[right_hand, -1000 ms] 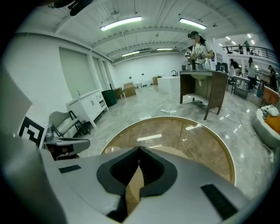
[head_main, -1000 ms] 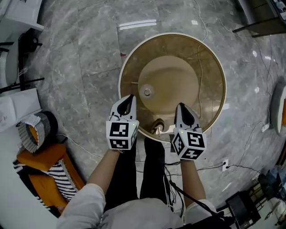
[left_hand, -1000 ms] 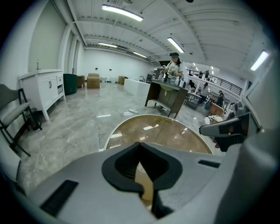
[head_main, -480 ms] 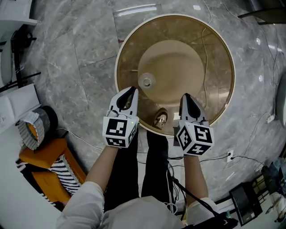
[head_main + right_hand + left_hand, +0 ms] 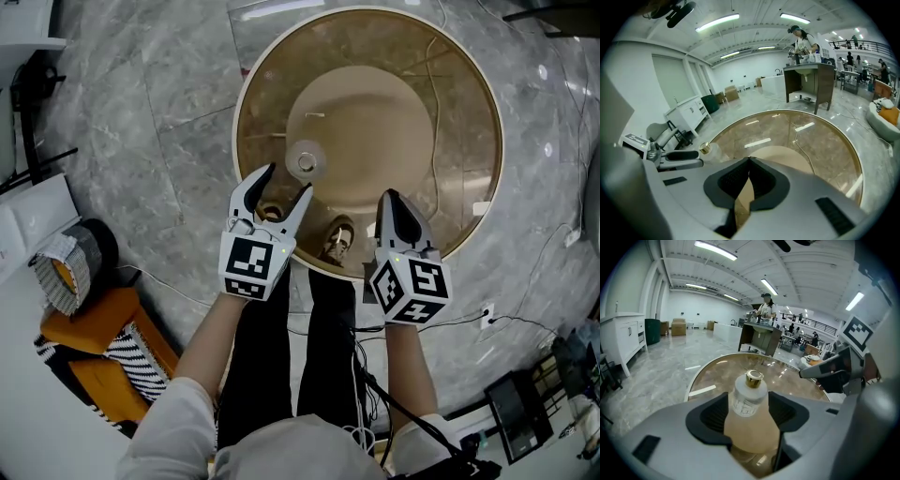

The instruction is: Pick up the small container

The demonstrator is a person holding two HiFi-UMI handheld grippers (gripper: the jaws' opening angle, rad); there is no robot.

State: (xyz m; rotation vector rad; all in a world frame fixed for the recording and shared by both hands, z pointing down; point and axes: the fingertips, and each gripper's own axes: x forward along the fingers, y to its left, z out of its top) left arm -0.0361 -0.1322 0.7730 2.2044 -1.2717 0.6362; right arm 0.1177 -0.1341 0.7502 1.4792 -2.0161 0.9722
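The small container (image 5: 305,159) is a frosted bottle with a gold cap, standing upright near the front left of the round glass table (image 5: 246,94). My left gripper (image 5: 288,180) is at the table's near edge, its jaws opening, with the bottle just ahead of their tips. In the left gripper view the bottle (image 5: 749,404) stands between the two black pads (image 5: 712,416), with a gap at its neck. My right gripper (image 5: 388,199) is shut and empty over the front rim. The right gripper view shows the bottle (image 5: 706,150) off to the left, beside the left gripper (image 5: 679,158).
A tan round base (image 5: 366,131) shows through the glass, with a thin cable (image 5: 433,112) running across it. A shoe (image 5: 337,239) is under the front rim. An orange cushion (image 5: 89,328) and a striped bag lie on the floor at the left. A dark counter (image 5: 808,86) stands far behind.
The left gripper's jaws went from shut to spread apart, and it moved forward toward the bottle. The right gripper stayed shut at the front rim.
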